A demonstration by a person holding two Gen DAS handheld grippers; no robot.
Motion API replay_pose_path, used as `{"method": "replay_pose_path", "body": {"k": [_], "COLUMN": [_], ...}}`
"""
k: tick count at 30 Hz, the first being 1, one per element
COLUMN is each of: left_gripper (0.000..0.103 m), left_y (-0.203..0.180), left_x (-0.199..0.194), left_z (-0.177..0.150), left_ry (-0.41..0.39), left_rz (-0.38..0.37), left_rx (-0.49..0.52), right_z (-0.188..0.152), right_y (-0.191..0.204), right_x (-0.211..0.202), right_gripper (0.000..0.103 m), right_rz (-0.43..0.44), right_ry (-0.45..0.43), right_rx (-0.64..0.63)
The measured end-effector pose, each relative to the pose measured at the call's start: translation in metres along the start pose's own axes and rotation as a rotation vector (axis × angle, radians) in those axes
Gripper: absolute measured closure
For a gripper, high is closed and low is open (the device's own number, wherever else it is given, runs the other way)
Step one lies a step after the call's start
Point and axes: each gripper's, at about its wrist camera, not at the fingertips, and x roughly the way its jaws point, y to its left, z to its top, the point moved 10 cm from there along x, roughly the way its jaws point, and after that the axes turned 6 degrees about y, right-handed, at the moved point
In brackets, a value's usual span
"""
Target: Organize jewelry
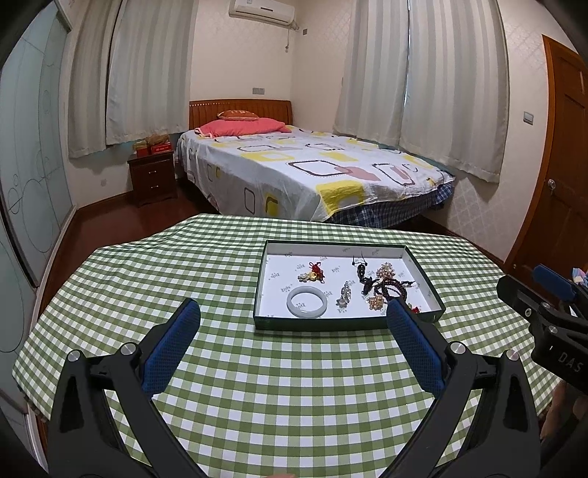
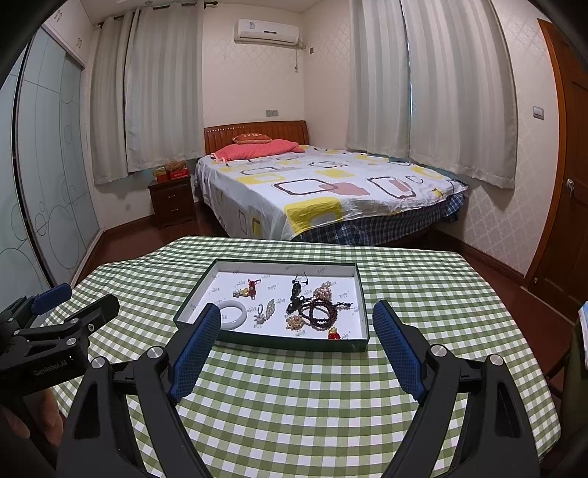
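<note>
Gingham cloth under shallow cardboard tray

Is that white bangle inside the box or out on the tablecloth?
Inside. The white bangle lies flat on the white floor of the open green box, near its front-left corner.

Home bedroom. Double bed with wooden headboard, patterned sheet, pink pillow. Dark nightstand beside it, red boxes on top. Wall-mounted AC unit above, white curtains on both walls, frosted sliding wardrobe doors on the left, wooden door on the right. Near the cameras, a table under a green checked cloth carries a shallow tray of jewelry. Domestic furnishings throughout.
</note>
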Motion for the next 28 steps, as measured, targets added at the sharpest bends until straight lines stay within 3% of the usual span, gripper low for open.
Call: {"method": "replay_pose_path", "body": {"k": [10, 22, 25, 28], "left_gripper": [0.004, 0.004, 0.004, 0.004], "left_y": [0.002, 0.000, 0.004, 0.026], "left_x": [0.006, 0.017, 0.031, 0.065], "left_z": [-0.001, 0.001, -0.003, -0.017], "left_ry": [0.003, -0.009, 0.019, 0.097], "left_rz": [-0.012, 0.013, 0.008, 0.020], "left_rx": [-0.017, 0.035, 0.044, 0.006], "right_z": [-0.005, -0.008, -0.011, -0.022], "right_y": [0.001, -0.006, -0.023, -0.056], "right_x": [0.006, 0.018, 0.029, 0.053], "right_gripper": [0.021, 0.021, 0.021, 0.018], "right_rz": [0.001, -0.007, -0.033, -0.070], "right_ry": [0.019, 0.044, 0.052, 0.078], "right_rx": [0.001, 0.013, 0.023, 0.055]}}
